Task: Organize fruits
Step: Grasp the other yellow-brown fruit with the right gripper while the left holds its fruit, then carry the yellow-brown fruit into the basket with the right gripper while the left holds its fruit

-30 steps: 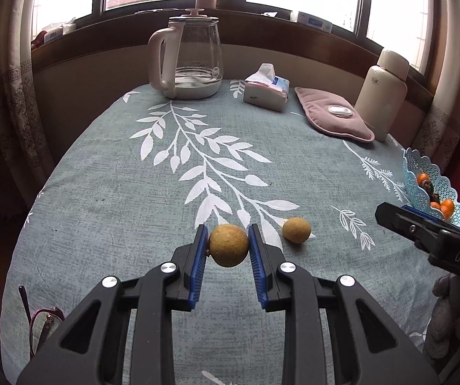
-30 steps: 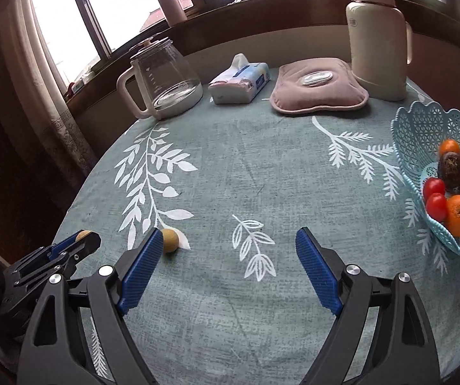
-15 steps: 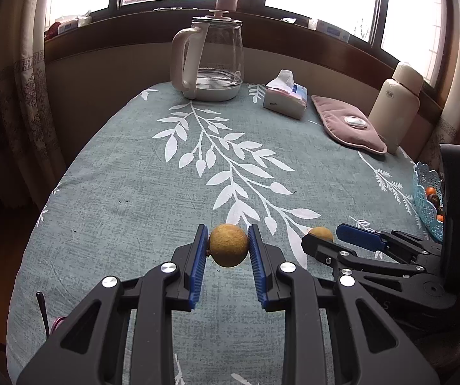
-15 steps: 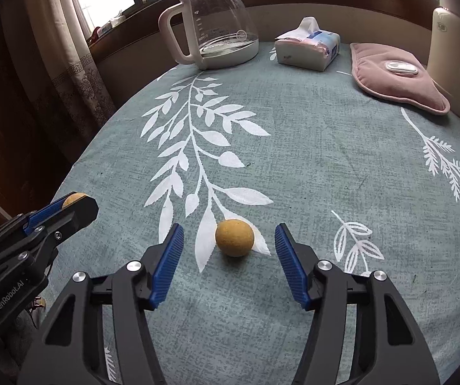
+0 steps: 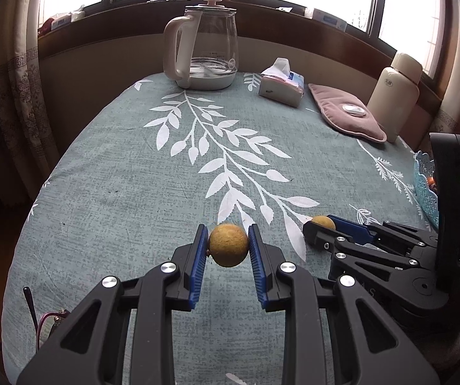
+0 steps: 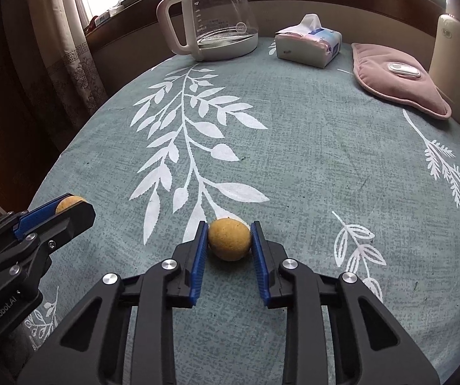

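Two round yellow-brown fruits are in play. My left gripper (image 5: pixel 228 240) is shut on one fruit (image 5: pixel 228 249), held just above the cloth. In the right wrist view that same fruit (image 6: pixel 66 203) peeks over the left gripper's pads at the left edge. My right gripper (image 6: pixel 229 234) is shut on the second fruit (image 6: pixel 229 239), which rests on the tablecloth. From the left wrist view this second fruit (image 5: pixel 323 222) shows at the tip of the right gripper (image 5: pixel 321 229). A blue lattice fruit basket (image 5: pixel 423 186) sits at the table's right edge, mostly hidden behind the right gripper's body.
On the grey-green leaf-print tablecloth (image 6: pixel 310 160), at the back, stand a glass kettle (image 6: pixel 217 16), a tissue pack (image 6: pixel 308 45), a pink cushion (image 6: pixel 396 80) and a cream flask (image 5: pixel 396 96). Glasses (image 5: pixel 47 317) lie at the near left edge.
The right gripper swung left over the second fruit, sank toward the cloth and closed its wide jaws onto it. The left gripper kept still with its fruit.
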### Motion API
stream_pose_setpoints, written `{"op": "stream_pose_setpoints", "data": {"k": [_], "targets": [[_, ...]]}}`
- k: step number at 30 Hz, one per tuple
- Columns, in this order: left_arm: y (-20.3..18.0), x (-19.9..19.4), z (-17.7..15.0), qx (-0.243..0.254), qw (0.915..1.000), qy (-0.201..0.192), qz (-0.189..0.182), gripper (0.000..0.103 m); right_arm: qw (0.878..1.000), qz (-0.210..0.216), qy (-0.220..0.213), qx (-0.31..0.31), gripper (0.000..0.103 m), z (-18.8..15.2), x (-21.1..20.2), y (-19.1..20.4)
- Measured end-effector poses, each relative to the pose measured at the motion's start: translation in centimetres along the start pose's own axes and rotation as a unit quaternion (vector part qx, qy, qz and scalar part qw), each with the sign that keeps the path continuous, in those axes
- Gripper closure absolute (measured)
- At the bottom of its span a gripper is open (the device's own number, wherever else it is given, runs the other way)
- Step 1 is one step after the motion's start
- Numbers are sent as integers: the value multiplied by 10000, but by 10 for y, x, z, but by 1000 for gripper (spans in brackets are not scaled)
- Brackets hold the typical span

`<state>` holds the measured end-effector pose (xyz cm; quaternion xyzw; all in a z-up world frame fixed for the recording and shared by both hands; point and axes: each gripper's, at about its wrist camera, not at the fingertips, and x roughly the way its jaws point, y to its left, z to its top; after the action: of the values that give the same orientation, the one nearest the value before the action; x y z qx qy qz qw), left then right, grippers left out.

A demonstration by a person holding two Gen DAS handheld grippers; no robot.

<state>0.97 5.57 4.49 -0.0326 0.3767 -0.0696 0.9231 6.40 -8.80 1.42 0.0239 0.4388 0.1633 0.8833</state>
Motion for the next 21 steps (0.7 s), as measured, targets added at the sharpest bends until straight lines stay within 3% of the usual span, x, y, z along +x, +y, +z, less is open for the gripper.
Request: {"op": "stream_pose_setpoints", "data": {"k": [10,21], "targets": [[-4,1,-1,70,10000,21,-35,77,9994,-4,-285,178,75,-1,-31,-13],[-17,4,-6,161,9998,90,-91,77,9961,-252,-649,533,75,-11,-78,-54]]}}
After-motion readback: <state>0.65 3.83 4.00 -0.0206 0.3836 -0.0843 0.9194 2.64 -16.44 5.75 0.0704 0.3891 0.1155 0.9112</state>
